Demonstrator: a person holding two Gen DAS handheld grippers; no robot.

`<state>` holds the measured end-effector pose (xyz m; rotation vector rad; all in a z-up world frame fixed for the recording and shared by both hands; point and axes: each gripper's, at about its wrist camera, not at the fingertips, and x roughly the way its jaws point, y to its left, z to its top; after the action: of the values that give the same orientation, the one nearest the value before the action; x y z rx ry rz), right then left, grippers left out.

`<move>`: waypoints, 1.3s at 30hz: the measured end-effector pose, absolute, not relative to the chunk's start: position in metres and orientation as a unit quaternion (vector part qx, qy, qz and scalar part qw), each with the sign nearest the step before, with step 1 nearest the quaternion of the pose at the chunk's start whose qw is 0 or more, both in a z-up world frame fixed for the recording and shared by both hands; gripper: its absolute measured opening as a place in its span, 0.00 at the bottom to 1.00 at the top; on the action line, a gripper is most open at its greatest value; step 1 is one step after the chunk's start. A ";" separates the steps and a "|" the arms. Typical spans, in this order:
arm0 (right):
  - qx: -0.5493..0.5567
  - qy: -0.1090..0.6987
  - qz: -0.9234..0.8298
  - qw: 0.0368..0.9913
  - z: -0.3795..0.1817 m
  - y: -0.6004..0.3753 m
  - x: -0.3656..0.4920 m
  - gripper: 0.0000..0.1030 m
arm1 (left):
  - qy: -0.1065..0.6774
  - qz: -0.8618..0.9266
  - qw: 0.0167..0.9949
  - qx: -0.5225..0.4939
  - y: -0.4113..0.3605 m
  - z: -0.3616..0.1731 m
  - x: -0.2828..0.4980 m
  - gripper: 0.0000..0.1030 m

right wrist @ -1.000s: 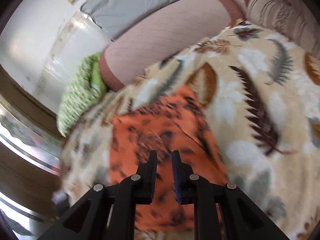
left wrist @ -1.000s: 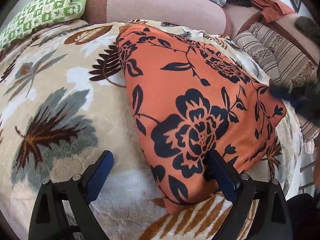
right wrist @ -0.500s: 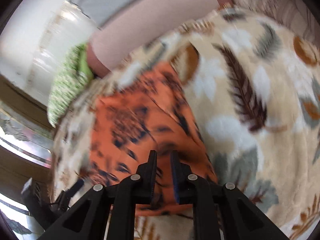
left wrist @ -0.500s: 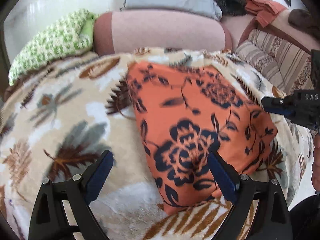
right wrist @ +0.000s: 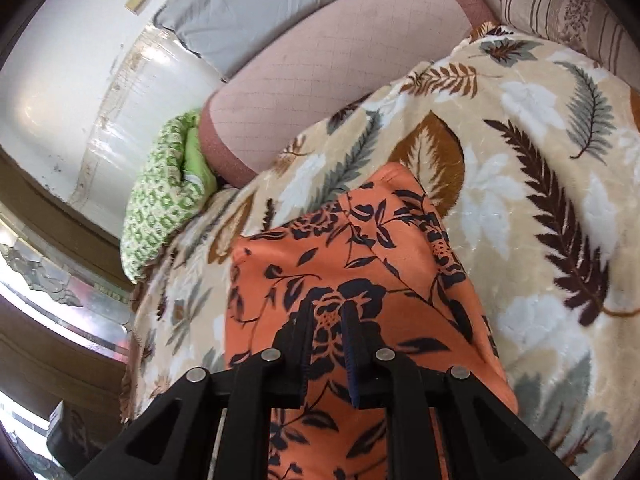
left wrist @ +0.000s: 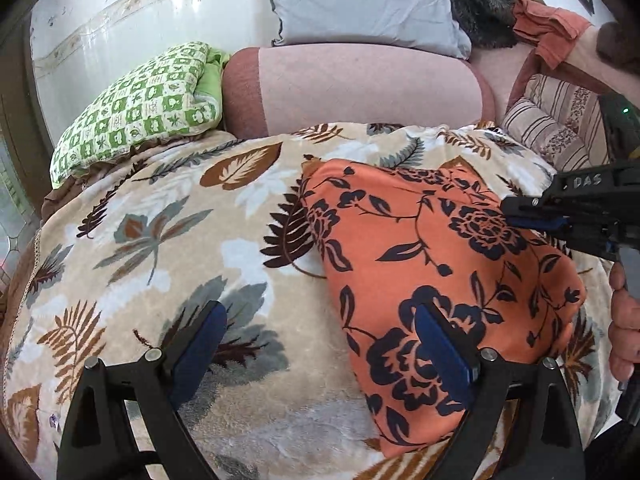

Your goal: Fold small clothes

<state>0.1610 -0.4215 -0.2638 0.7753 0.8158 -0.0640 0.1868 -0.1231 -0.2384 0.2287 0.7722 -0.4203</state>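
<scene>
The blanket [left wrist: 168,248] is thick plush cloth, fuzzy and faintly shiny on its pale leaves. The garment [left wrist: 432,248] is thin smooth cloth, matt orange with dark blooms. The left claw [left wrist: 320,340] is matt black plastic with bright metal pins and blue rubbery pads [left wrist: 440,344]; the right claw [right wrist: 326,320] is the same, its pads ribbed. The bolster [left wrist: 360,84] is pink woven cloth with a fine grid. The grey pillow [left wrist: 360,0] is smooth matt cloth, the green pillow [left wrist: 140,104] printed cotton-like cloth, the striped cushion [left wrist: 556,120] woven. The wall [left wrist: 120,32] looks glossy
</scene>
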 end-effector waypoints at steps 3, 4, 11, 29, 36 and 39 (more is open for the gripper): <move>0.362 0.413 -0.052 0.834 -0.280 -0.420 0.170 0.16 | 0.379 -0.194 0.898 0.112 -0.123 -0.243 0.193 0.92; 0.364 0.424 -0.056 0.828 -0.288 -0.419 0.173 0.16 | 0.382 -0.191 0.897 0.113 -0.124 -0.245 0.195 0.92; 0.356 0.432 -0.059 0.827 -0.294 -0.417 0.177 0.16 | 0.396 -0.171 0.893 0.125 -0.128 -0.259 0.201 0.92; 0.349 0.433 0.128 0.821 -0.287 -0.341 0.291 0.18 | 0.406 -0.161 0.890 0.128 -0.123 -0.268 0.210 0.92; 0.360 0.490 0.127 0.784 -0.330 -0.338 0.320 0.17 | 0.417 -0.162 0.886 0.119 -0.116 -0.270 0.220 0.92; 0.354 0.487 0.127 0.788 -0.318 -0.341 0.315 0.17 | 0.418 -0.156 0.888 0.108 -0.109 -0.267 0.225 0.92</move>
<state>0.3149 -0.3406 -0.3177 0.7630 1.0488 0.2747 0.2248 -0.1091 -0.2668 0.2242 0.8683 -0.3249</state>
